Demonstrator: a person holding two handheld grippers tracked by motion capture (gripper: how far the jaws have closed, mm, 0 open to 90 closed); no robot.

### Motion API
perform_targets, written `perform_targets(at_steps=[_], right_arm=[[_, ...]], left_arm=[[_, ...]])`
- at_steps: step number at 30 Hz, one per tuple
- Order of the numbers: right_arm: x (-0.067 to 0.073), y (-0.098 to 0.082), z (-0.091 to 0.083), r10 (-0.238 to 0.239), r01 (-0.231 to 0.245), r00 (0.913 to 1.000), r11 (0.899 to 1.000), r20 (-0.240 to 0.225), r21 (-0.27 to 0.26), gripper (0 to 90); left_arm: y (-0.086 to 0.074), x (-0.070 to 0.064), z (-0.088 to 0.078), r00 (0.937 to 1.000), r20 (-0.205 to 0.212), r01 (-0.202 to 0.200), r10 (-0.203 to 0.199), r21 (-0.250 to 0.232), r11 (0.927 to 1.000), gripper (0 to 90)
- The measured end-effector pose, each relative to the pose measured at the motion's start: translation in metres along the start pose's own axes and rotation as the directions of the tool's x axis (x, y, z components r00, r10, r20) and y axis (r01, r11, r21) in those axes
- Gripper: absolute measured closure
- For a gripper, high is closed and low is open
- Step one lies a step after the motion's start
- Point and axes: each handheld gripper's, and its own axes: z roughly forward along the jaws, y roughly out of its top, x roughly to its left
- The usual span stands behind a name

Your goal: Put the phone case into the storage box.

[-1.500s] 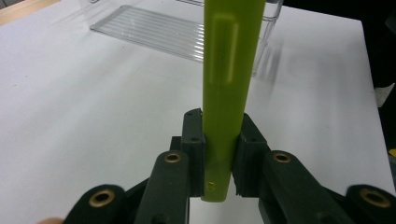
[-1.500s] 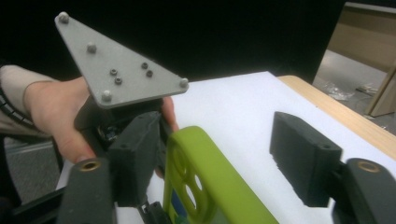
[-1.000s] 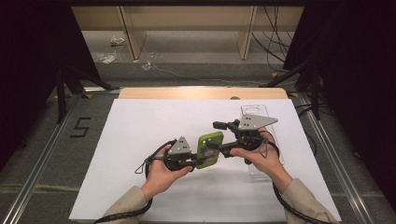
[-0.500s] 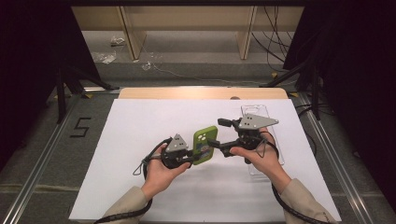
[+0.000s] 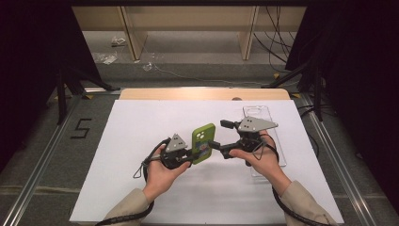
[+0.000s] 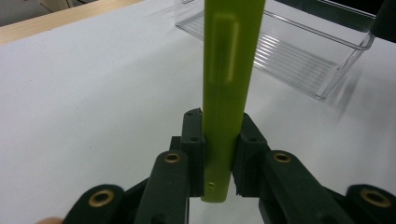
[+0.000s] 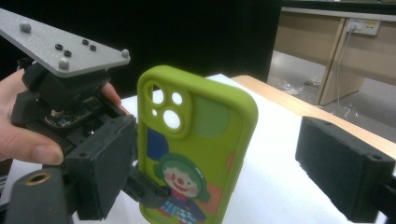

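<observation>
A green phone case with a cartoon clown on its back is held up on edge above the white sheet. My left gripper is shut on its lower end, and both pads press the case's narrow sides. My right gripper faces it from the right, open. Its jaws have just been opening. The case stands between them: the left pad is close beside it and the right pad is well apart.
A clear plastic tray lies on the sheet at the right, under and behind my right hand, and shows past the case. A wooden table edge runs along the back. Metal rails flank the sheet.
The right gripper's jaws have widened off the case and drawn slightly right. The case, still in the left gripper, has turned more upright.
</observation>
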Motion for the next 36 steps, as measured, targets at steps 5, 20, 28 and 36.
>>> perform_targets(at_steps=[5, 20, 28, 36], right_arm=[[0.0006, -0.0015, 0.0018, -0.004, 0.004, 1.0, 1.0, 0.002, 0.008, 9.0], [0.0017, -0.0045, 0.0048, 0.012, -0.012, 0.9998, 1.0, 0.012, 0.008, 6.6], [0.0027, -0.0053, 0.0062, 0.026, -0.026, 0.9995, 1.0, 0.017, -0.002, 6.5], [0.0038, -0.0065, 0.0079, 0.032, -0.031, 0.9991, 0.999, 0.027, -0.007, 6.4]], left_arm=[[0.0003, 0.0002, -0.0005, 0.9999, -0.009, 0.006, -0.006, -0.005, 1.0, 76.8], [0.0012, -0.0014, 0.0, 0.9988, -0.041, 0.028, -0.029, -0.011, 0.9995, 76.8], [0.002, -0.0035, 0.0012, 0.9983, -0.049, 0.03, -0.03, -0.012, 0.9995, 76.8], [0.0036, -0.0063, 0.0034, 0.9984, -0.049, 0.029, -0.03, -0.014, 0.9995, 76.8]])
